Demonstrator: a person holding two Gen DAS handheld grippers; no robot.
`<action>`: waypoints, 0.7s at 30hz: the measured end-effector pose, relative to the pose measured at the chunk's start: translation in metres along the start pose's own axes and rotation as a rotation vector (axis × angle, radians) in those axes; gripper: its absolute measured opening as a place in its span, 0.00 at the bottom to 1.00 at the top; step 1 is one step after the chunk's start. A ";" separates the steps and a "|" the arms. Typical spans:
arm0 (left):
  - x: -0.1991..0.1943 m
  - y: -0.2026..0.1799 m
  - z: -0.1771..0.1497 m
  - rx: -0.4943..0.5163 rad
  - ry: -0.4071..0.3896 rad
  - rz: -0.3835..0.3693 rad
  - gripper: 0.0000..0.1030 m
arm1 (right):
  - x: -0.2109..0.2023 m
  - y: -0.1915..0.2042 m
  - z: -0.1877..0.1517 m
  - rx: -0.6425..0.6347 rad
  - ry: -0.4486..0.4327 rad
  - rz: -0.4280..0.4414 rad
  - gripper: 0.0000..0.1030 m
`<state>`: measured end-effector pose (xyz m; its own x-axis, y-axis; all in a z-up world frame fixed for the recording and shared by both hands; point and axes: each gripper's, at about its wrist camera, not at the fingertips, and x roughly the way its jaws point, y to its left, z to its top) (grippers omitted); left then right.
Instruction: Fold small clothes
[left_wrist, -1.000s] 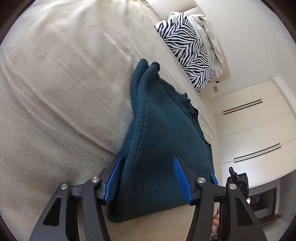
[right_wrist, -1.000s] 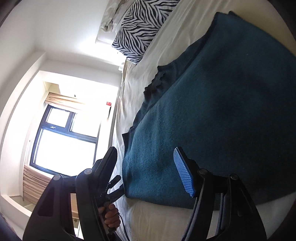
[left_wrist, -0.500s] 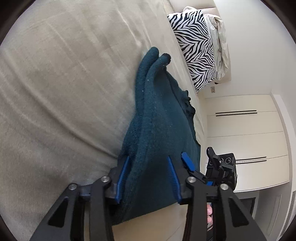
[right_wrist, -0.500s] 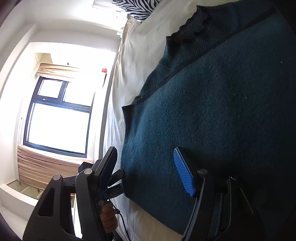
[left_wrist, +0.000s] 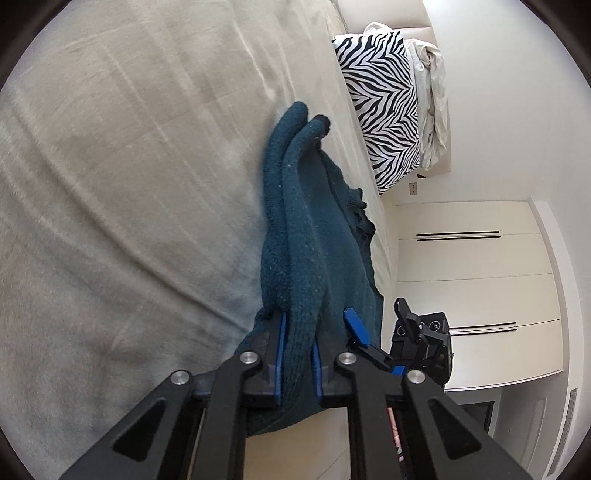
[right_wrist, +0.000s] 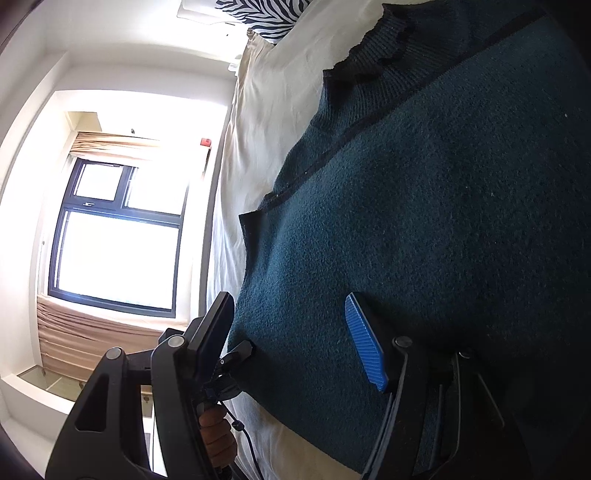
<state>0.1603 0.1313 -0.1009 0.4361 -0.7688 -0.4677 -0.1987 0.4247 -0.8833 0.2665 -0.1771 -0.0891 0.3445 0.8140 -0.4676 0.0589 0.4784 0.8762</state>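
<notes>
A dark teal knit sweater (left_wrist: 314, 243) lies folded on a beige bed sheet (left_wrist: 129, 184). My left gripper (left_wrist: 297, 354) is shut on the sweater's near left edge, the doubled fabric pinched between its blue pads. In the right wrist view the sweater (right_wrist: 424, 221) fills the frame, ribbed collar (right_wrist: 369, 59) at the top. My right gripper (right_wrist: 291, 332) is open, its jaws straddling the sweater's near corner, the blue pad (right_wrist: 364, 339) over the fabric. The right gripper (left_wrist: 373, 343) also shows in the left wrist view.
A zebra-print pillow (left_wrist: 384, 96) and a rumpled pale cloth (left_wrist: 432, 92) lie at the head of the bed. White wardrobe doors (left_wrist: 480, 277) stand beyond the bed. A bright window (right_wrist: 114, 229) is on the other side.
My left gripper has closed on the sweater's edge; it was open a second ago. My right gripper has moved forward over the sweater's corner and stays open.
</notes>
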 end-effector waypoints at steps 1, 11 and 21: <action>0.000 -0.006 0.000 0.010 -0.005 -0.007 0.12 | -0.001 -0.001 0.001 0.010 -0.001 0.009 0.60; 0.055 -0.123 -0.020 0.209 0.056 -0.068 0.06 | -0.077 -0.032 0.020 0.103 -0.102 0.135 0.62; 0.189 -0.150 -0.081 0.373 0.220 0.043 0.06 | -0.148 -0.090 0.038 0.202 -0.161 0.155 0.67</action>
<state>0.2020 -0.1164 -0.0592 0.2291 -0.8131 -0.5352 0.1362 0.5712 -0.8095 0.2460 -0.3533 -0.0947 0.5071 0.8019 -0.3158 0.1732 0.2642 0.9488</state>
